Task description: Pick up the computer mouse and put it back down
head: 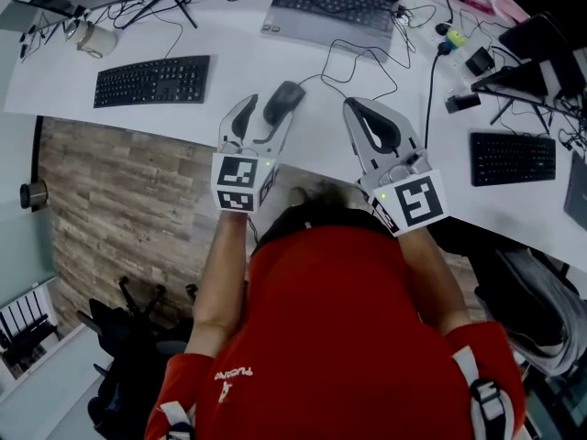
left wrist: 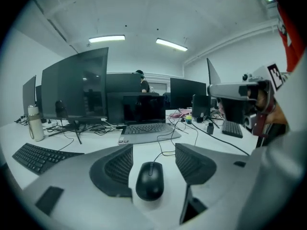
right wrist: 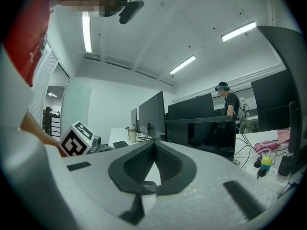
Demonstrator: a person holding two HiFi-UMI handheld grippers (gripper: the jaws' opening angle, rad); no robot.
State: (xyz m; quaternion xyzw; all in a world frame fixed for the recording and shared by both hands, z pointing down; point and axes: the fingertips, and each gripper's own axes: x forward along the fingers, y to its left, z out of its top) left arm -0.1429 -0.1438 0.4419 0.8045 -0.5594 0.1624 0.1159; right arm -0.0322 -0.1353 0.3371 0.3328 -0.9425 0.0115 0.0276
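- The left gripper (left wrist: 153, 150) has its jaws spread wide, and neither ribbed pad (left wrist: 120, 164) presses on anything.
- The black computer mouse (left wrist: 149, 180) lies on the white desk (head: 55, 81) directly between those jaws. There is bare desk on either side of it in the left gripper view, and the strip on its left looks narrower.
- The long axis of the computer mouse runs along the line the left gripper points, so the jaws face its two long flanks — the way a side grip needs them. Its cable (left wrist: 165, 145) leaves the far end towards the laptop (head: 335, 7).
- In the head view the left gripper tilts down towards the desk, and the computer mouse shows at and just past the jaw tips. I judge the pads are near its level, though I cannot tell if they are fully down.
- The right gripper (right wrist: 154, 150) is closed tip to tip with nothing inside. It sits beside the left gripper on the desk-edge side, pointing away from the computer mouse.
- The left gripper is plainly nearer — the computer mouse is already inside its span.
- The coming move looks like a straight squeeze on the flanks followed by a lift.
- The risk is that the cable drags, or that the rounded shell slips if the pads close too high on it.
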